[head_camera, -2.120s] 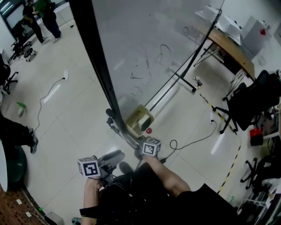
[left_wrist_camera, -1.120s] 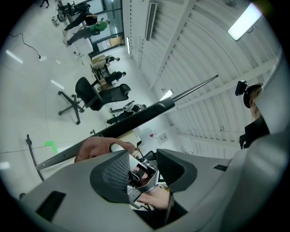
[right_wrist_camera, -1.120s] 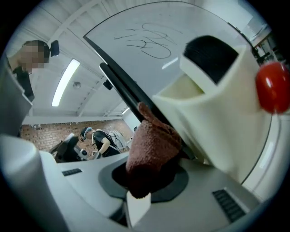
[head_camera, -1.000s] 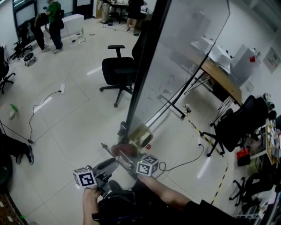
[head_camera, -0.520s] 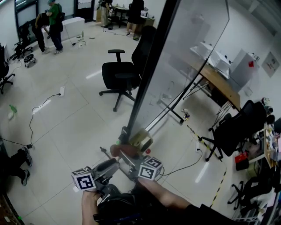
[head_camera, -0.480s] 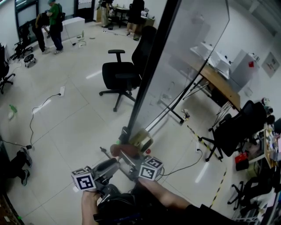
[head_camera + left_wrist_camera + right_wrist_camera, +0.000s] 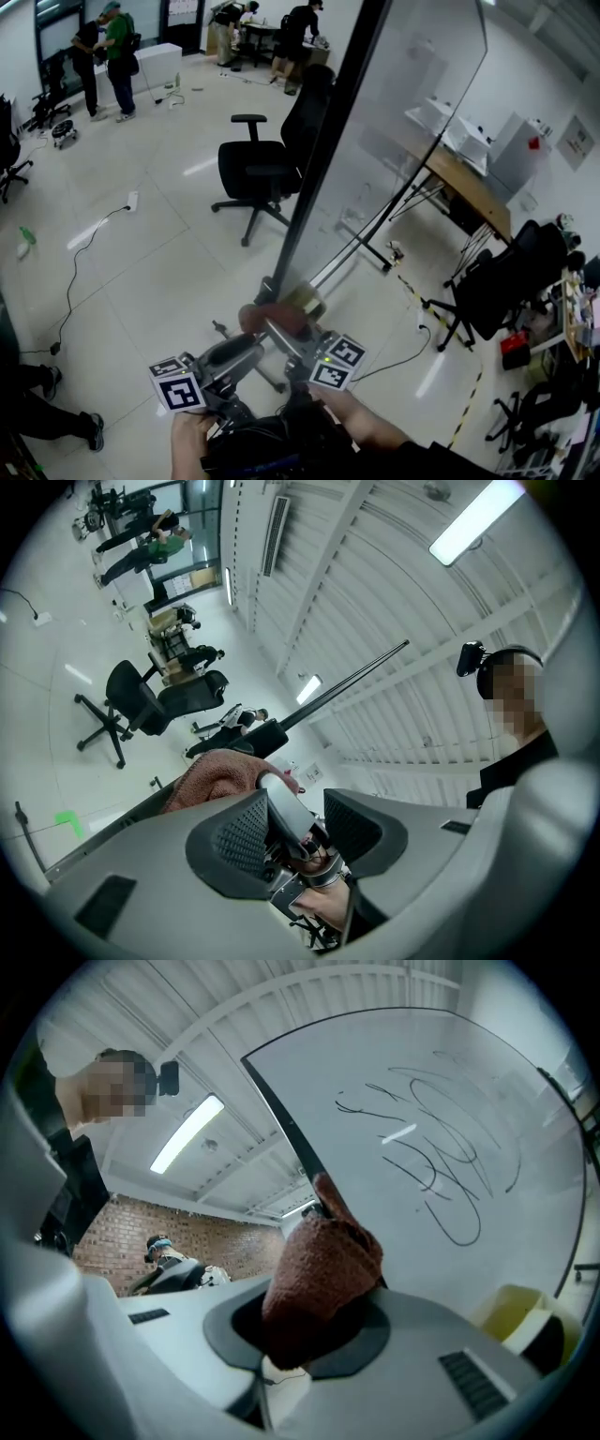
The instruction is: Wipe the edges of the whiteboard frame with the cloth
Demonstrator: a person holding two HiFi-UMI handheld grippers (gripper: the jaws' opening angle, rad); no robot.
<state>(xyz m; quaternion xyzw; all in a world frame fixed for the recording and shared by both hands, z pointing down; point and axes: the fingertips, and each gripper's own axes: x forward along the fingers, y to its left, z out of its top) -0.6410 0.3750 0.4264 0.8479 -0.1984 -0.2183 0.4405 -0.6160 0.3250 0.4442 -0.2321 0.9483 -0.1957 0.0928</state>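
Closest to you, just short of the whiteboard frame (image 7: 323,159), your left gripper (image 7: 295,832) hangs with its jaws spread and nothing pinched. Through the gap you see only a grey finger of your right gripper (image 7: 309,1326) and the hand below it. That right gripper sits beside the left one, a little nearer the frame. Its jaws are pressed onto the reddish-brown cloth (image 7: 323,1265), which bulges out of them in a thick wad. You have the cloth at the foot of the frame's black upright edge. In the right gripper view its top fold lies over that edge, though you cannot tell how firmly it bears on it. Just past the frame's foot, on the board side, sits a yellowish object (image 7: 305,300) that you cannot make out clearly. Above the cloth the frame runs up and away from you, and the board surface (image 7: 441,1119) beside it carries loose black scribbles. Left of the frame, well apart from it, a black office chair (image 7: 248,169) stands on the pale tiled floor (image 7: 141,253). Right of the frame, beyond the board, you see a wooden desk (image 7: 473,183). Farthest off, well left of the frame's top, several people (image 7: 112,47) stand near the wall
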